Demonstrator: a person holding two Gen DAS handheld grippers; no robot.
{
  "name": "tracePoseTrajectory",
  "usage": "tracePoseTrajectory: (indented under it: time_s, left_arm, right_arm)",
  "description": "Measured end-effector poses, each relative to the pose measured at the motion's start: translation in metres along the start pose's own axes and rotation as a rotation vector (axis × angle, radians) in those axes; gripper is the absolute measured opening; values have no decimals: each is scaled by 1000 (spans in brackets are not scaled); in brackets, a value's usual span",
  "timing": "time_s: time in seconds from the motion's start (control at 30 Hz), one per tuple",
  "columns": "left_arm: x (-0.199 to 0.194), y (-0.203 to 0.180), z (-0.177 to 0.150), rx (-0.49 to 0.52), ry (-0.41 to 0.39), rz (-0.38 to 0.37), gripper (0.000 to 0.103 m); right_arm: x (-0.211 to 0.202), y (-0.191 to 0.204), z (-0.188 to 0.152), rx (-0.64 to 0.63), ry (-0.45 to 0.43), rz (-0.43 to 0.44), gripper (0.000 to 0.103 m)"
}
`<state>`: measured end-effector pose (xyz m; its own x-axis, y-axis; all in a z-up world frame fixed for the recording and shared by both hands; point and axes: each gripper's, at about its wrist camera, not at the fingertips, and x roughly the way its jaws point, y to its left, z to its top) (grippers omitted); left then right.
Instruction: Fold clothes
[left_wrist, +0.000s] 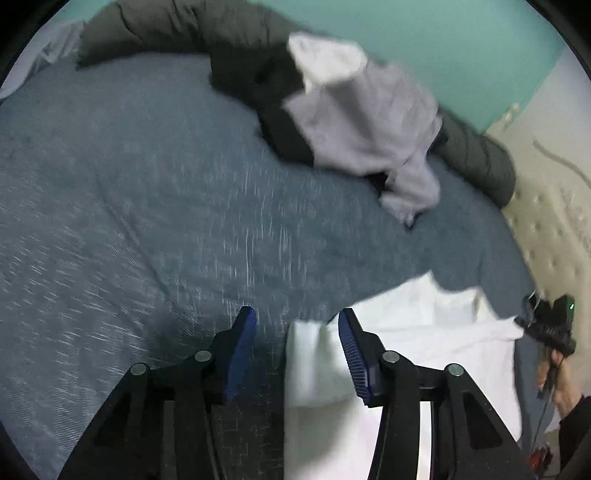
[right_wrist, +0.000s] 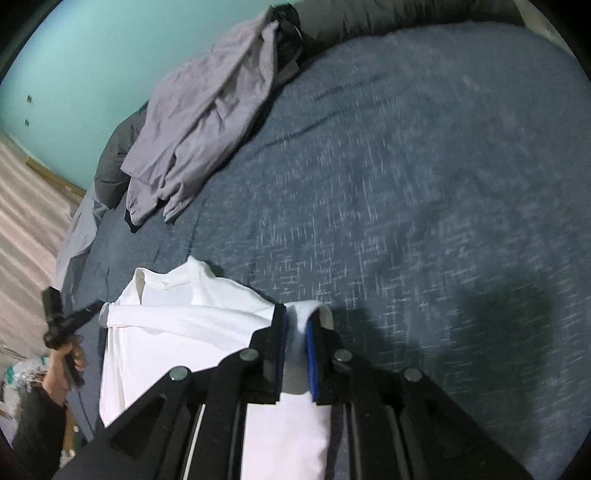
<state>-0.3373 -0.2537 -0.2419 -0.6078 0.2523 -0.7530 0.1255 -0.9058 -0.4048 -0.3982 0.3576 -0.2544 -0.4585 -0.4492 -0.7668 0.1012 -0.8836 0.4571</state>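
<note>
A white shirt (left_wrist: 424, 325) lies partly folded on the blue bedspread (left_wrist: 147, 184) near the bed's front edge; it also shows in the right wrist view (right_wrist: 177, 317), collar away from me. In the left wrist view a gripper (left_wrist: 297, 325) is open above the shirt's left edge, nothing between its blue pads. In the right wrist view a gripper (right_wrist: 295, 332) is closed on a fold of the white shirt. The other gripper shows small at each view's edge (left_wrist: 546, 325) (right_wrist: 70, 321).
A pile of grey (left_wrist: 369, 118) and black clothes (left_wrist: 266, 85) lies at the far side of the bed; it also shows in the right wrist view (right_wrist: 207, 122). A dark duvet roll (left_wrist: 177, 26) runs along the teal wall. A padded headboard (left_wrist: 554, 229) is at the right.
</note>
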Motion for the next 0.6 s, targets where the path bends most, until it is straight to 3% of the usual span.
tracePoseTrajectory:
  time_s: [0.07,0.1,0.13,0.17,0.3,0.4,0.6]
  left_arm:
    - [-18,-5,-2,11,-25,-17,50]
    - [-24,-10,-7,34,-25,-21,50]
    - [-29,-16,-13,56,-25,-26,50]
    - [-35,-21,-18,79,-25,-30,50]
    - [-22,-45,-45,186,75,-13,50]
    - [-4,-42,-58,150,133,-21,50]
    - [23,-37,-62,176,196,9,50]
  right_arm:
    - [-15,4,0,-19,-38,-15,14]
    - [-23,6,0,-26,-61,-23,29]
    - [-32,8,0,-33,-83,-31,54]
    - [-39,9,0,-32,-99,-27,60]
    - [-42,28,-9,-102,-76,-6,60]
    - [-25,48,-21,-194,3,18,60]
    - [27,64,-43,-343,155,-98,58]
